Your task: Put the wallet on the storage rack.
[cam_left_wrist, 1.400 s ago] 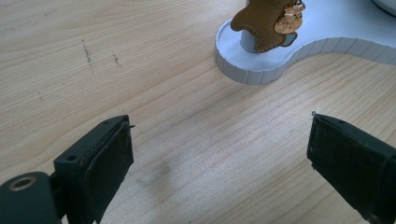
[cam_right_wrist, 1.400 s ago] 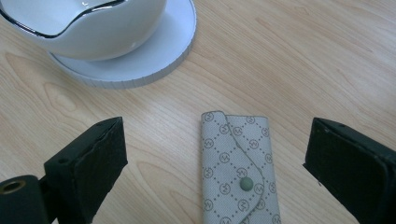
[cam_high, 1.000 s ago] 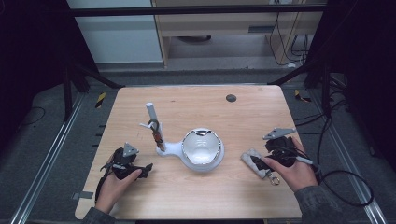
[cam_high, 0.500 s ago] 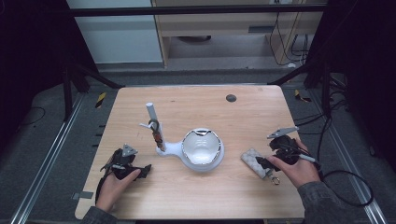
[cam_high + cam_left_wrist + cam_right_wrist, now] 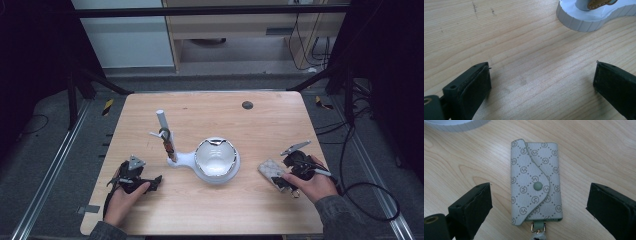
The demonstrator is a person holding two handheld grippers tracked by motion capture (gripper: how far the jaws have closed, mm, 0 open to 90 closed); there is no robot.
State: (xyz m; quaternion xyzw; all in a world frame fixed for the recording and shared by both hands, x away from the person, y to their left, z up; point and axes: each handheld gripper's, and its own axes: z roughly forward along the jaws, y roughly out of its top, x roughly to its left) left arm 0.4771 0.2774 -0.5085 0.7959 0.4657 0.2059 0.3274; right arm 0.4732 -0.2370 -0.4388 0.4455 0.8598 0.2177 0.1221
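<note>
A grey patterned key pouch (image 5: 535, 182) with a snap flap lies flat on the wooden table (image 5: 260, 125), right of a white stand. My right gripper (image 5: 539, 202) is open, one jaw on each side of the pouch (image 5: 271, 171), and neither pad touches it. In the high view that right gripper (image 5: 281, 176) is low over the table at the right. My left gripper (image 5: 155, 181) rests near the front left; its jaws have just been opening. They stand wide apart with bare wood between them (image 5: 541, 80).
The white stand has a round dish (image 5: 216, 160) and an upright post (image 5: 164, 131) with a brown strap hanging on it. Its base edge (image 5: 589, 20) lies just ahead of my left gripper. A small dark disc (image 5: 247, 105) sits at the table's back.
My right gripper has sunk a little towards the pouch. The left hand has kept its place.
</note>
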